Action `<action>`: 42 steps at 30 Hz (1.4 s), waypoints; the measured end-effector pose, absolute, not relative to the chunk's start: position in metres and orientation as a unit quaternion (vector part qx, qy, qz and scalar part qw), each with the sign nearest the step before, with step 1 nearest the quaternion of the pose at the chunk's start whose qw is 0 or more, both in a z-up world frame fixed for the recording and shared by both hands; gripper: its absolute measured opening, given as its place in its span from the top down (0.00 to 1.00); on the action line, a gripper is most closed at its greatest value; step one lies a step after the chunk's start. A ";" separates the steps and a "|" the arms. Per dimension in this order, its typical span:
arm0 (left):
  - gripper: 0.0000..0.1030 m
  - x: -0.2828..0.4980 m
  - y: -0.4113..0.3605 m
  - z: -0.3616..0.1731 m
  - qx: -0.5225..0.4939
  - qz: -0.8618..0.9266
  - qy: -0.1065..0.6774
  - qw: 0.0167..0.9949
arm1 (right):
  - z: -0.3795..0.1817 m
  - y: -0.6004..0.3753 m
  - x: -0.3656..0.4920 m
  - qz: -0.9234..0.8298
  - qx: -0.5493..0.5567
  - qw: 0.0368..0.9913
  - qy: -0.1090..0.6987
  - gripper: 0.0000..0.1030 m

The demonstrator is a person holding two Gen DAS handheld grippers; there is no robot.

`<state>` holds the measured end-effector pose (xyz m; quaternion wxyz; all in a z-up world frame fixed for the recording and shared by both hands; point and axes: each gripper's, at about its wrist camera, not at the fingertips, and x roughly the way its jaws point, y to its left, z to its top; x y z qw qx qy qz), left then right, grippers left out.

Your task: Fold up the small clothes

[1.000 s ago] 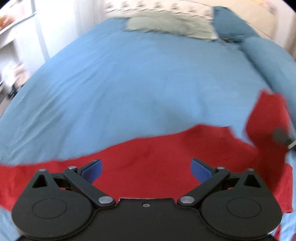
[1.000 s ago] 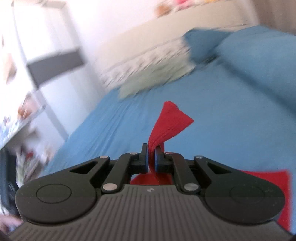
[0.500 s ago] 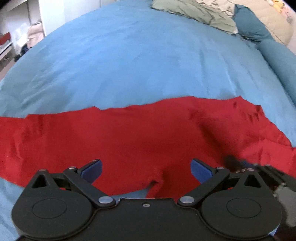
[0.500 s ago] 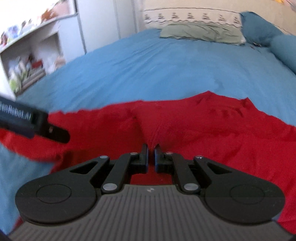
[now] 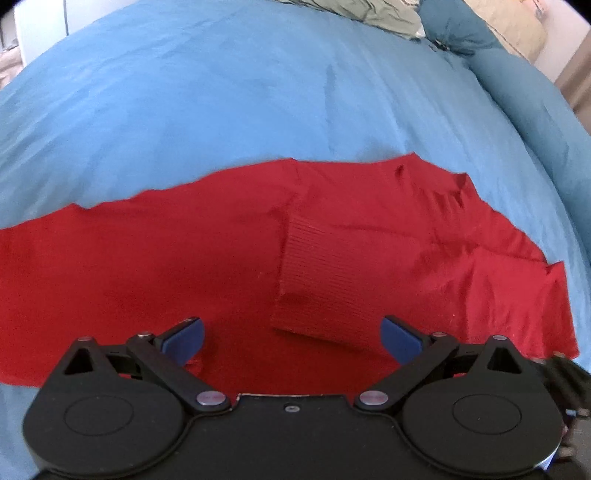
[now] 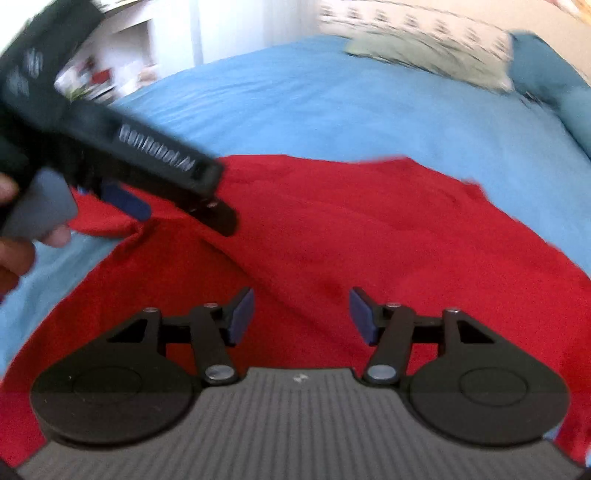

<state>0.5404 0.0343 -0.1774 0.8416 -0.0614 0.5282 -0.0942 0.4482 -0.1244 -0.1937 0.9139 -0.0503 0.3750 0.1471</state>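
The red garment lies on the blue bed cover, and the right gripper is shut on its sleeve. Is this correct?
Not quite. In the right wrist view the right gripper is open, holding nothing. The red garment does lie on the blue bed cover.

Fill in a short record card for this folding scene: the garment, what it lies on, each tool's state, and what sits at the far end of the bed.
garment: red sweater, spread flat
folded part: ribbed cuff of one sleeve lying across the body
surface: blue bedcover
left tool: open, holding nothing, above the sweater's near edge
right tool: open, holding nothing, above the sweater
far end of bed: grey-green pillow, dark teal pillow
beside bed: white shelves, contents blurred
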 end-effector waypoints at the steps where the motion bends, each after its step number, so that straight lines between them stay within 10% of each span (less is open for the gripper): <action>1: 0.07 0.541 0.030 -0.180 -0.059 -0.095 0.529 0.841 | -0.191 -0.137 0.443 0.133 -0.037 0.915 0.378 0.24; 6: 0.23 0.541 0.015 -0.191 -0.034 -0.084 0.515 0.852 | -0.187 -0.197 0.421 0.071 0.023 0.919 0.388 0.22; 13: 0.89 0.532 -0.006 -0.190 0.016 -0.097 0.485 0.869 | -0.193 -0.235 0.416 0.030 0.058 0.922 0.382 0.22; 30: 0.88 0.514 0.016 -0.183 0.069 -0.031 0.433 0.898 | -0.211 -0.285 0.404 -0.028 0.059 0.913 0.403 0.23; 35: 0.48 0.506 0.019 -0.183 0.064 -0.007 0.437 0.897 | -0.216 -0.312 0.408 -0.028 0.077 0.914 0.397 0.25; 42: 0.42 0.485 0.032 -0.166 0.037 -0.031 0.456 0.888 | -0.209 -0.326 0.390 -0.042 0.049 0.908 0.414 0.23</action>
